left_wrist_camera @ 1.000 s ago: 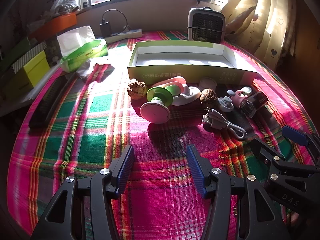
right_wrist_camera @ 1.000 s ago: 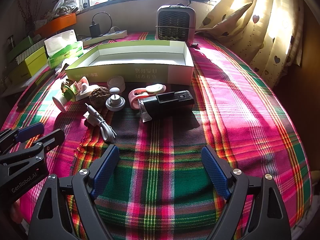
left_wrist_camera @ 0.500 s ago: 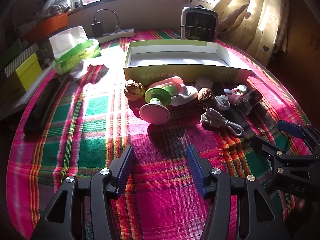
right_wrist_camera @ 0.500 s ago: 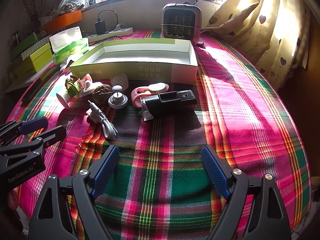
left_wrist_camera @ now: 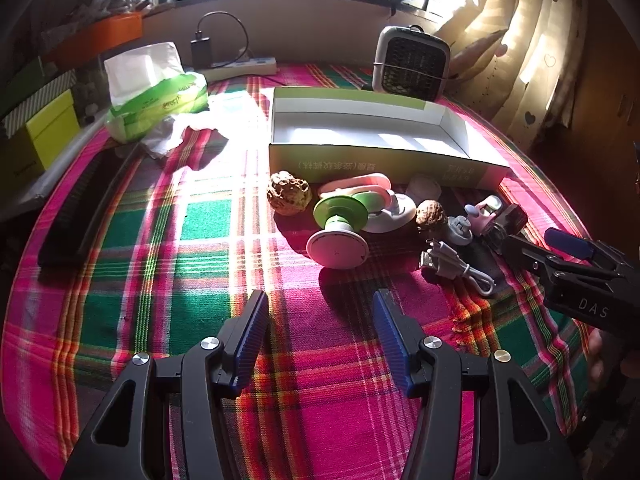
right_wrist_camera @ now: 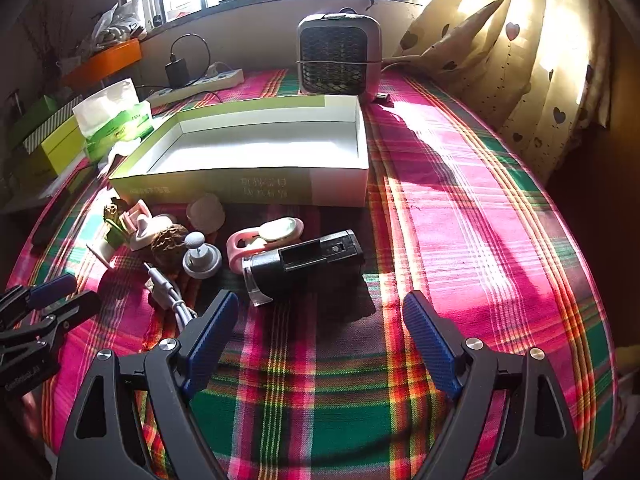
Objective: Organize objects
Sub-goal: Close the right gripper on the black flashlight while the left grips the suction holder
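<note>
Below the empty green-and-white cardboard box (right_wrist_camera: pixel 256 148), both tongs, left tongs (left_wrist_camera: pixel 320 332) and right tongs (right_wrist_camera: pixel 320 332), have edged nearer the black rectangular device (right_wrist_camera: pixel 308 264), jaws apart; nothing sorted yet.

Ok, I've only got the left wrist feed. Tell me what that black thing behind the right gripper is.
Observer: A boxy black device lying on the cloth, with a clear piece at its left end and a rectangular recess on top.
Operator: Give me the right gripper's state.
Observer: The right gripper is open with nothing between its fingers. It is aimed just short of the device.
Operator: Report what's next to the device.
Observer: A pink item sits right behind its left end; I can't tell whether they touch. The cable lies apart, further left.
</note>
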The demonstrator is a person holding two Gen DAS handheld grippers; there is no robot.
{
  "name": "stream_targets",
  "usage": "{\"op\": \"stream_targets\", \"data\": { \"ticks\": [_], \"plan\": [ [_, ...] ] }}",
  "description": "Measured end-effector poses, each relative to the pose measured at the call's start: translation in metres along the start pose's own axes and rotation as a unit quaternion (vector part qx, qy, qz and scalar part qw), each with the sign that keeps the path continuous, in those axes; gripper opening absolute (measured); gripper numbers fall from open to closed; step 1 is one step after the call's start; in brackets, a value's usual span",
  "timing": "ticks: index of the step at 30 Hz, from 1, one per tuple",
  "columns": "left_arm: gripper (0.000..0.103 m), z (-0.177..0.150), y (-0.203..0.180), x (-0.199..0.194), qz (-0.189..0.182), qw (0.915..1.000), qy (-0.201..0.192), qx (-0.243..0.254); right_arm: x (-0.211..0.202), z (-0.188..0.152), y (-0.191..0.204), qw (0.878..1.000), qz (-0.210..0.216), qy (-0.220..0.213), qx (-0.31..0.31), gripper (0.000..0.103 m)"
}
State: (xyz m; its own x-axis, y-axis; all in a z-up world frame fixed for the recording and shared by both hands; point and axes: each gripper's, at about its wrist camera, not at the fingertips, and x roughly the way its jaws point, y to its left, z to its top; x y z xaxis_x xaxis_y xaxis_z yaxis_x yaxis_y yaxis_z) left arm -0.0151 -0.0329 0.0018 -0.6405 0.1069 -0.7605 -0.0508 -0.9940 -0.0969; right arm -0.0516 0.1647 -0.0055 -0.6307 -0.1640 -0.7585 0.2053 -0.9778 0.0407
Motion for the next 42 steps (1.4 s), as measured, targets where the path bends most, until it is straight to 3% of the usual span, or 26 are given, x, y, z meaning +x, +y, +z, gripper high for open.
{"op": "stream_targets", "data": {
  "ticks": [10,26,33,42],
  "plan": [
    [0.053,0.009,-0.001,0.006,-0.015,0.9999,0.004,0.000,0.018,0.015,0.007,0.999,-0.044,0.016,0.006,0.085],
    [0.053,0.015,0.000,0.011,-0.018,0.9998,0.004,0.005,0.000,-0.006,-0.022,0.995,-0.091,0.032,0.040,0.085],
    [0.053,0.017,0.002,0.011,-0.022,0.9997,0.006,0.001,-0.001,0.002,-0.013,0.998,-0.043,0.013,0.050,0.085],
    [0.053,0.017,0.001,0.011,-0.021,0.9997,0.007,0.004,0.024,0.016,-0.011,0.996,-0.069,0.025,0.049,0.085]
  ]
}}
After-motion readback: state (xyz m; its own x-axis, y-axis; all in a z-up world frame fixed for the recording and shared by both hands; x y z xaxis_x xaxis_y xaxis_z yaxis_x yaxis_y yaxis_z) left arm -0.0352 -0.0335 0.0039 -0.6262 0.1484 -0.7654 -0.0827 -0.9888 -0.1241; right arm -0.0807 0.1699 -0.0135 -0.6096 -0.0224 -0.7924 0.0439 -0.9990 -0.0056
